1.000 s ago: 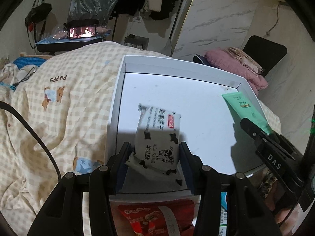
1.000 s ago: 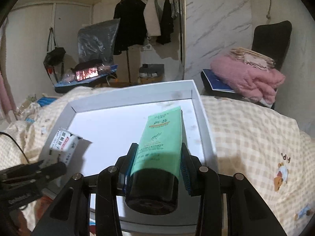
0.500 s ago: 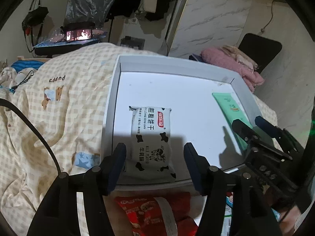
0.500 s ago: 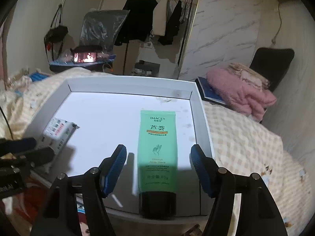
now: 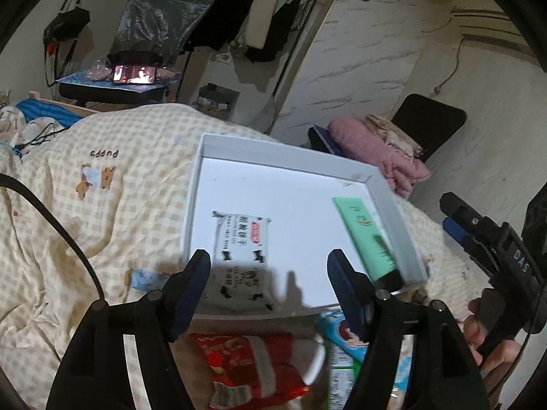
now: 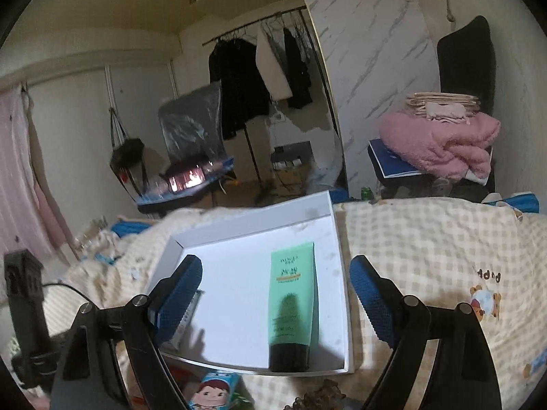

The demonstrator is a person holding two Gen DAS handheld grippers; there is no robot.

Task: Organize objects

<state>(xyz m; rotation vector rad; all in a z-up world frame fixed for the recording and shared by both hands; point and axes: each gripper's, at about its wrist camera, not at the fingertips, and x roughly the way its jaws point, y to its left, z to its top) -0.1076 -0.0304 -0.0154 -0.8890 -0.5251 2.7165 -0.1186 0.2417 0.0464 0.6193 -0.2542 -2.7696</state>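
A white tray (image 5: 273, 152) lies on the checked bedcover. In it, at the near left, lies a white biscuit packet (image 5: 242, 253) with black cow spots, flat on the tray floor. A green tube (image 5: 365, 235) with a black cap lies along the right wall. My left gripper (image 5: 270, 266) hovers above the packet, jaws opening, pads clear of it. In the right wrist view the tube (image 6: 294, 300) rests in the tray (image 6: 239, 225), and my right gripper (image 6: 275, 268) hangs above it, jaws opening, holding nothing. The packet (image 6: 189, 311) peeks out behind the left finger.
In front of the tray lie a red snack bag (image 5: 253, 365) and a blue-white carton (image 5: 342, 345) with a cartoon face (image 6: 215, 389). A chair with pink folded cloth (image 6: 441, 140) stands beyond the bed. A black cable (image 5: 58, 225) crosses the cover at the left.
Both grippers let go and opened wide, then drew back and up. The biscuit packet and the green tube now lie free in the tray.
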